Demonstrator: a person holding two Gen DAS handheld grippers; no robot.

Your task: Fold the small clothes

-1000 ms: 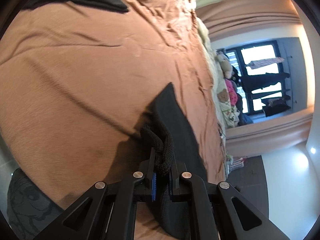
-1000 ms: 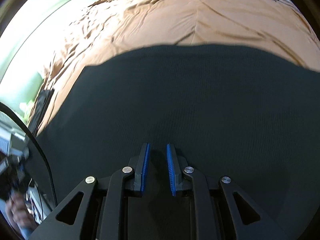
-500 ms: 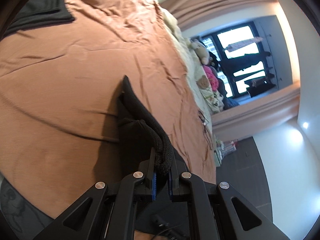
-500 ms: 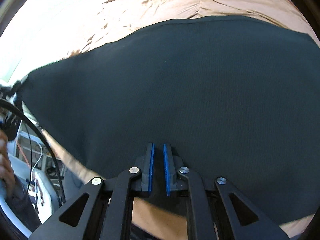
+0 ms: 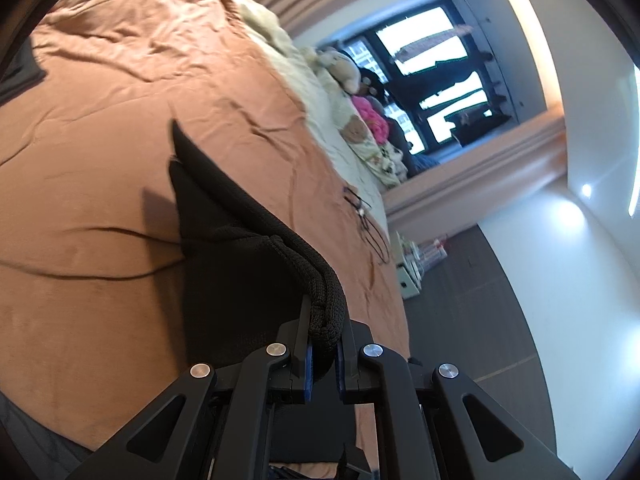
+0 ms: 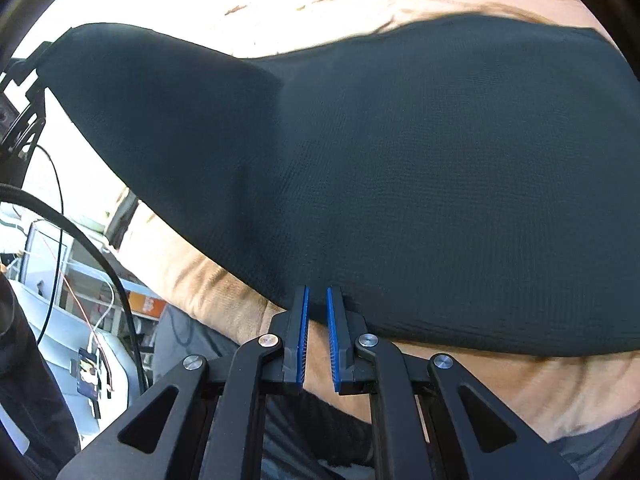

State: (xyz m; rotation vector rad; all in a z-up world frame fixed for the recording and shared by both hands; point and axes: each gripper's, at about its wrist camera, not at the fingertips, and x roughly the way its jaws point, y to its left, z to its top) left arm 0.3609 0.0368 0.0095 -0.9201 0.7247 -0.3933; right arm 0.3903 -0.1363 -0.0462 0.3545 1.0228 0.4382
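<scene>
Black knit garment [image 6: 420,184] spread over a brown bed sheet [image 5: 120,152], one thick ribbed hem [image 5: 326,300] bunched and clamped between the blue pads of the left gripper [image 5: 323,360], the cloth running away from it in a taut ridge above the sheet. Right gripper [image 6: 316,320] at the near edge of the same garment, jaws just closed, blue pads nearly together with the hem of the cloth between their tips; seems pinched there, though the grip is shallow and only the very edge is caught. Soft, light, limp fabric by the look of it: sags between the two holds, drapes into a fold at the far left corner, no stiffness to keep a shape. Probably a little stretchy, given the fine rib weave, so likely to lengthen under pull rather than slide flat. Best held at the thick hem or at corners, where the doubled knit gives the pads something to bite; a single thin layer apt to slip out. Held at two points on one edge, likely to hang straight enough for a clean fold. Plush toys [image 5: 340,68] at the far side of the bed, well apart.
</scene>
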